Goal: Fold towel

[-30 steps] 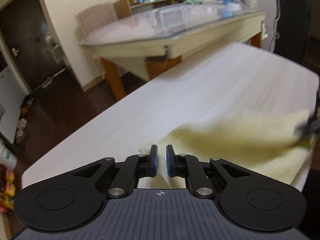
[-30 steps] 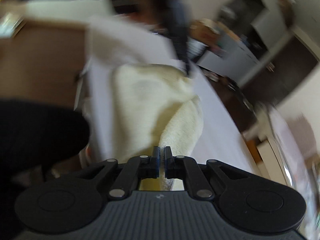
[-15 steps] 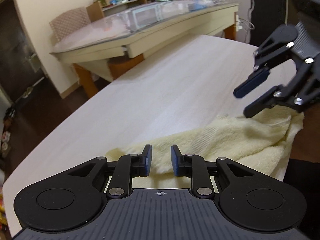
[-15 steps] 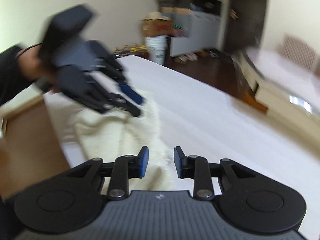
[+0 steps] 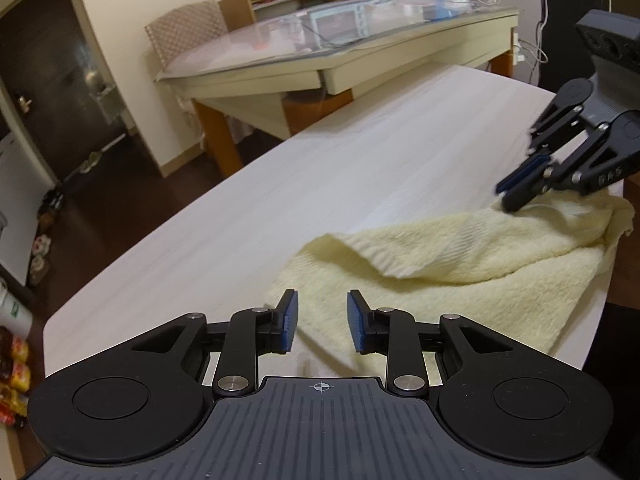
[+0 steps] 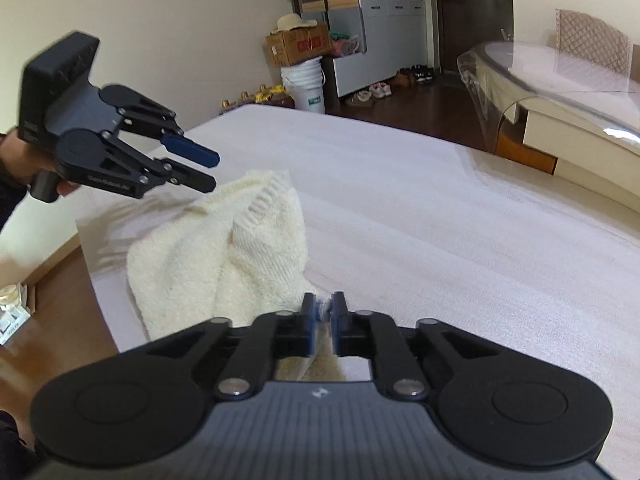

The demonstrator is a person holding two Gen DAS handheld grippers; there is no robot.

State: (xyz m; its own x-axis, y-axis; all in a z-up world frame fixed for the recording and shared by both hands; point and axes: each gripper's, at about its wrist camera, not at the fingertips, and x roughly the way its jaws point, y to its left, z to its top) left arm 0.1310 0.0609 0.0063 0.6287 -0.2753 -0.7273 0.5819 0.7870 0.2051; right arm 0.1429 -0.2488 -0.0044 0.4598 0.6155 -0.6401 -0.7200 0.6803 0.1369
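Note:
A pale yellow towel [image 5: 460,264] lies crumpled along the near edge of the white table [image 5: 360,168]. My left gripper [image 5: 322,322] is open and empty, its jaws over the towel's near corner. It shows in the right wrist view [image 6: 200,172] above the towel's far end [image 6: 224,248]. My right gripper [image 6: 323,322] is shut on a corner of the towel. In the left wrist view the right gripper [image 5: 520,190] rests at the towel's far right end, jaws nearly together.
A glass-topped table [image 5: 340,44] with a chair [image 5: 184,36] stands beyond the white table. A bucket [image 6: 306,88], boxes and shoes stand on the dark floor by the cabinets. The table's edge drops off beside the towel.
My left gripper has opened wider. My right gripper has come down onto the towel's end and shut on its corner.

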